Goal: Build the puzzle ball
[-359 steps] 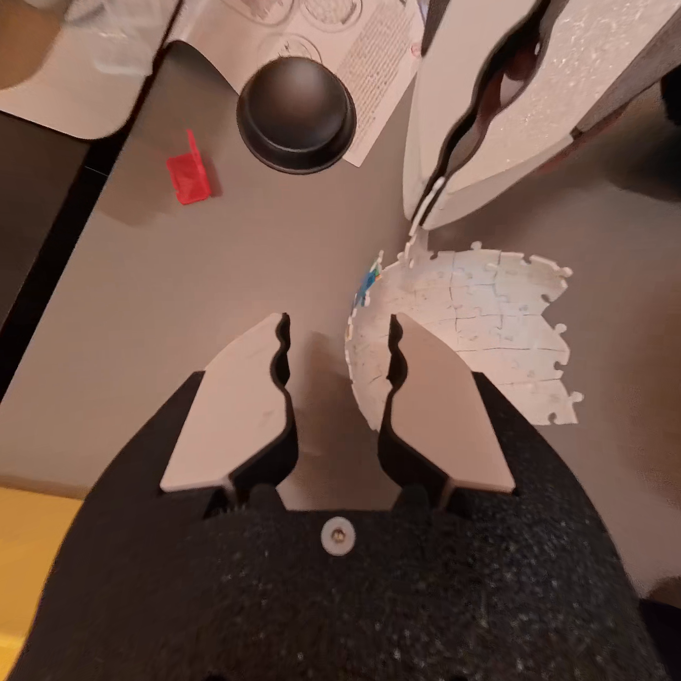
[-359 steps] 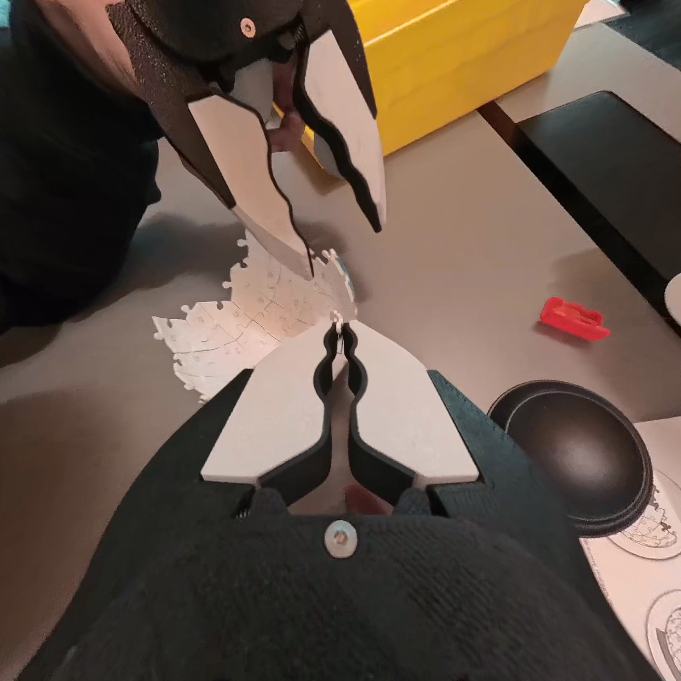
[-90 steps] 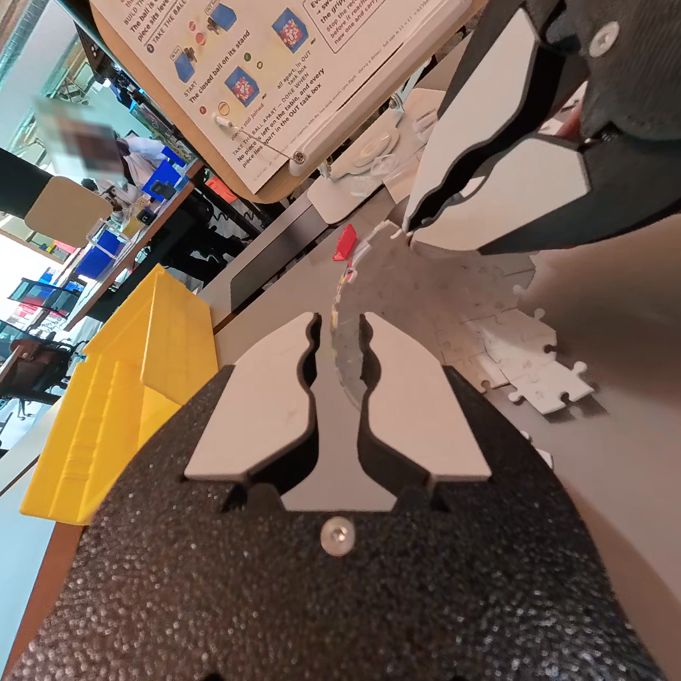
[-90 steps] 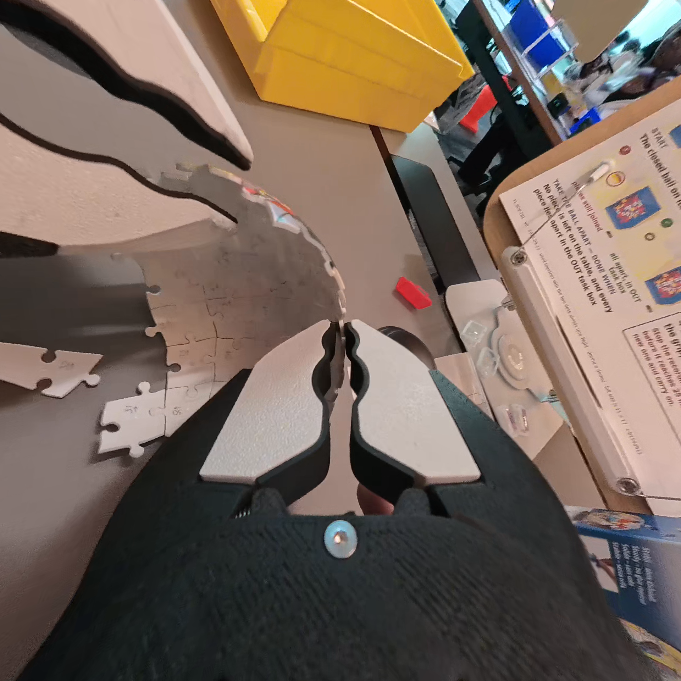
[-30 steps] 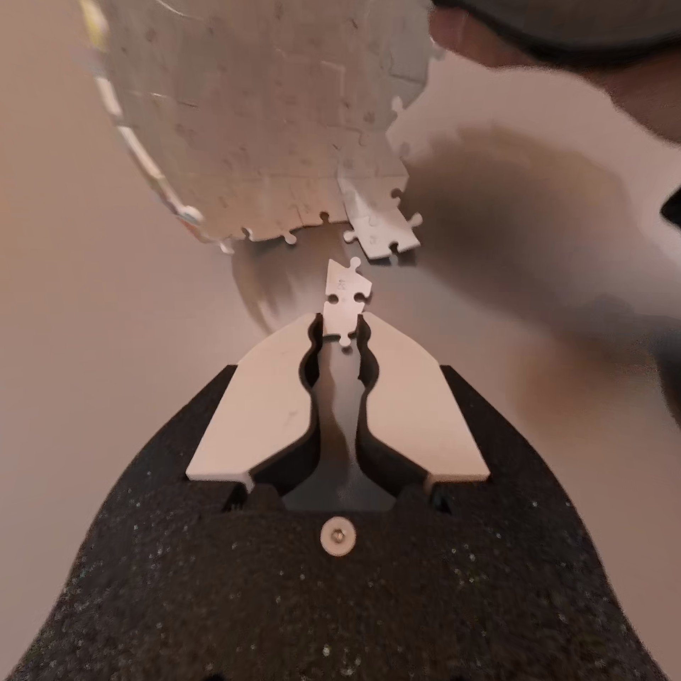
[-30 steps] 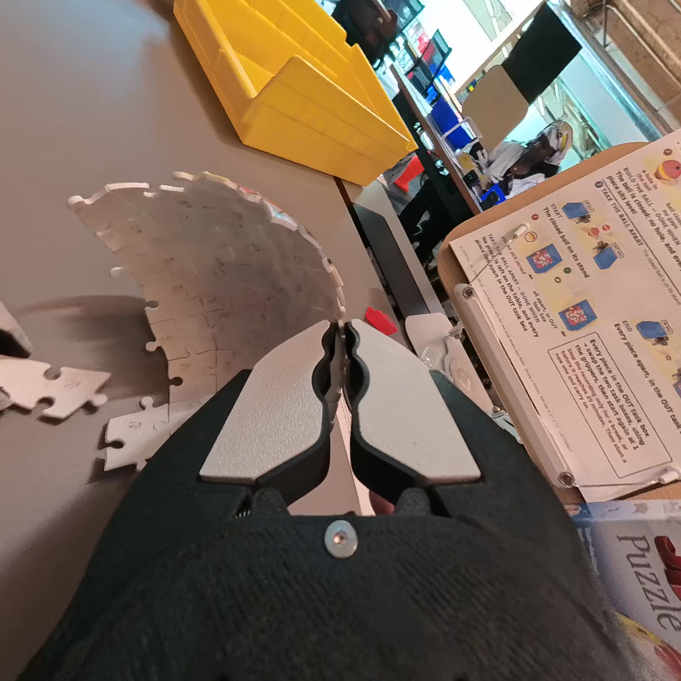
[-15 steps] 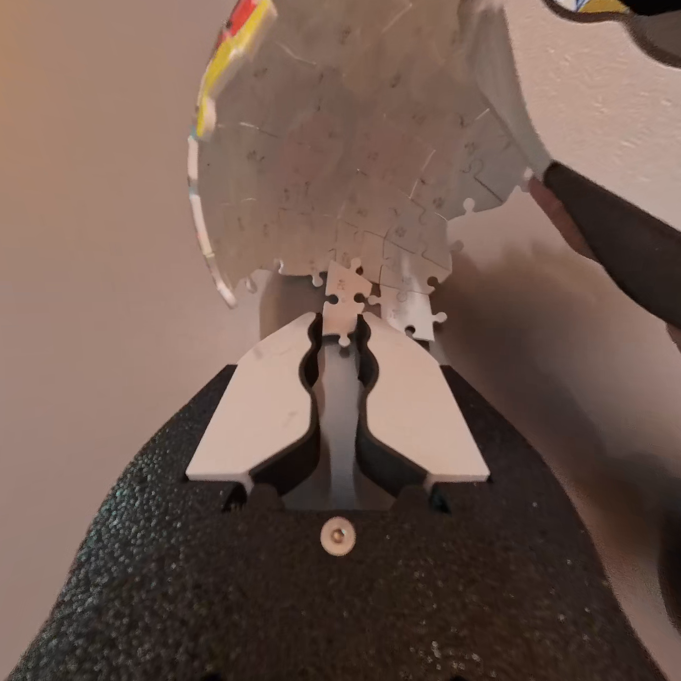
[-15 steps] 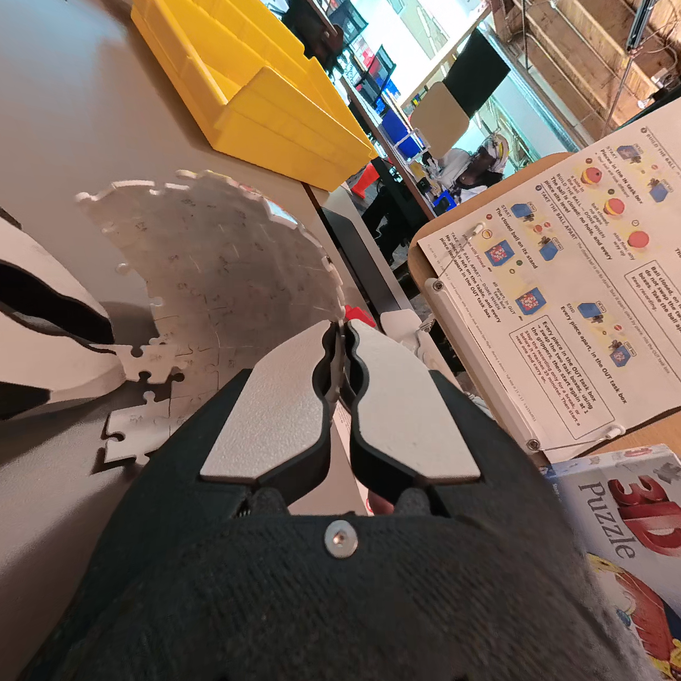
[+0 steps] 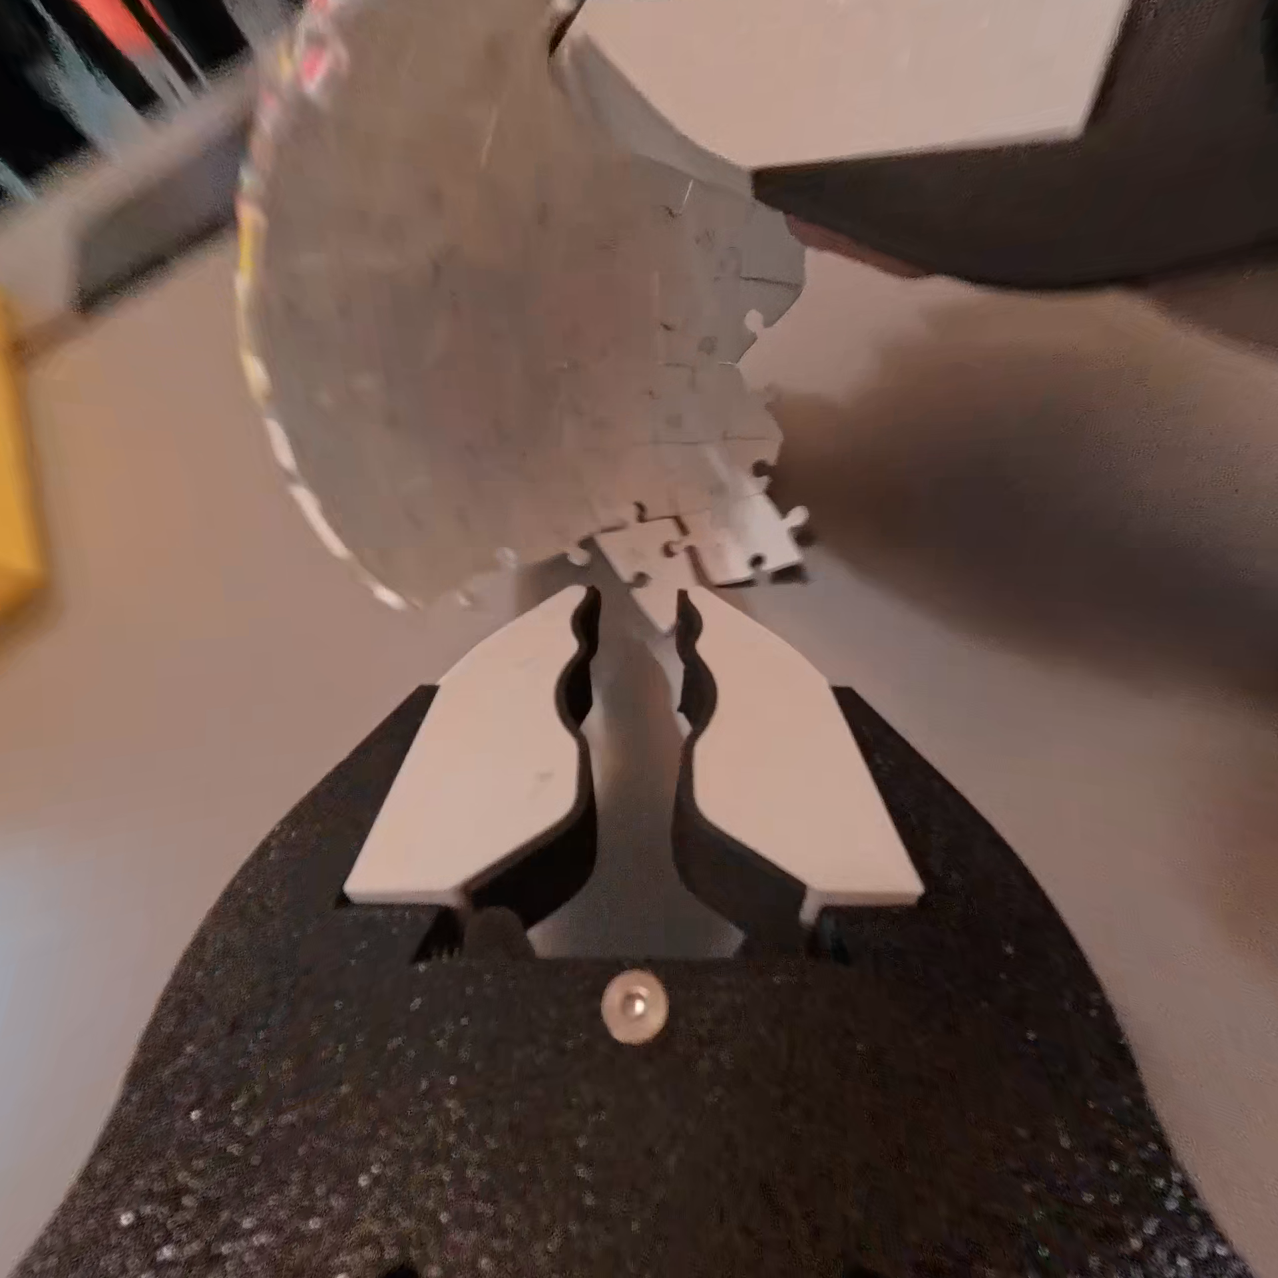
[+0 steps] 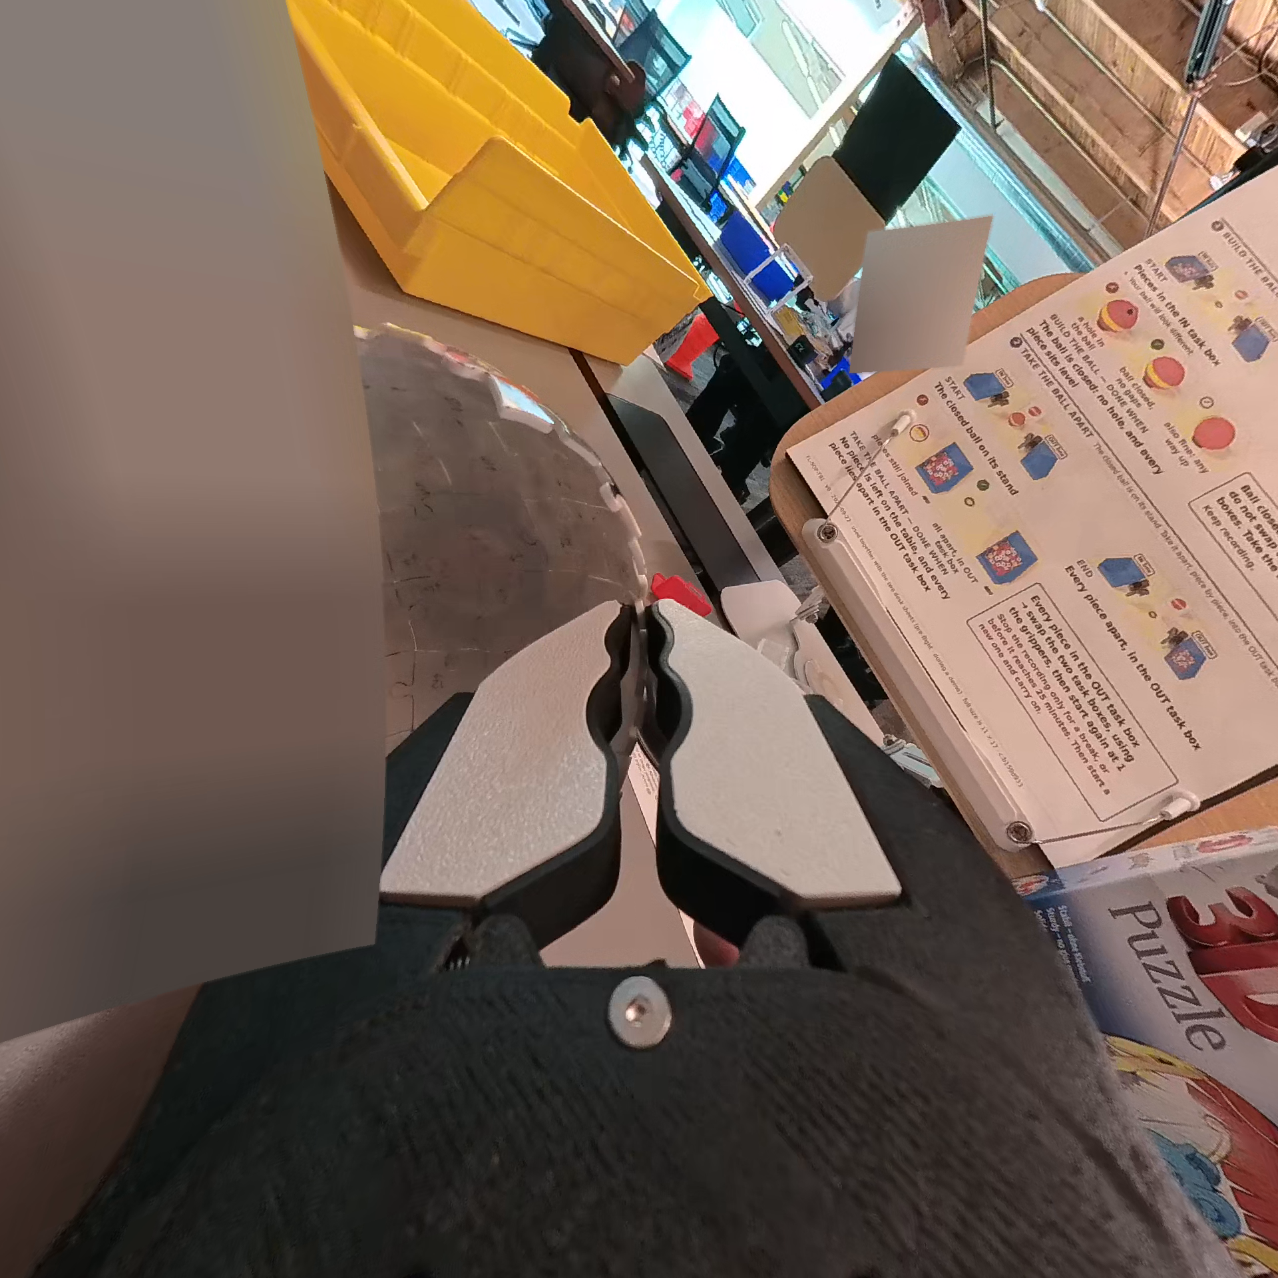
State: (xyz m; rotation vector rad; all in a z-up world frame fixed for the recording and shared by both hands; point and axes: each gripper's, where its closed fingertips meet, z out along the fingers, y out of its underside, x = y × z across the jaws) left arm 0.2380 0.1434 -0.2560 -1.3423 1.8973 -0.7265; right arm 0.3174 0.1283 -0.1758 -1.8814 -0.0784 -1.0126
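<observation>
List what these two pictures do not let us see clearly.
- Left wrist view: whether the loose piece is locked into the puzzle shell or only touching; motion blur hides the seam.
- Right wrist view: a grey patch covers the shell's left part and the left gripper.
- Right wrist view: the right gripper hides the rim it pinches.

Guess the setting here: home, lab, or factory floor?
Most likely a lab or workshop used for recording tasks. A printed instruction sheet stands on a board beside the grey table, a yellow parts bin sits on it, and more workbenches with blue bins run behind.
</observation>
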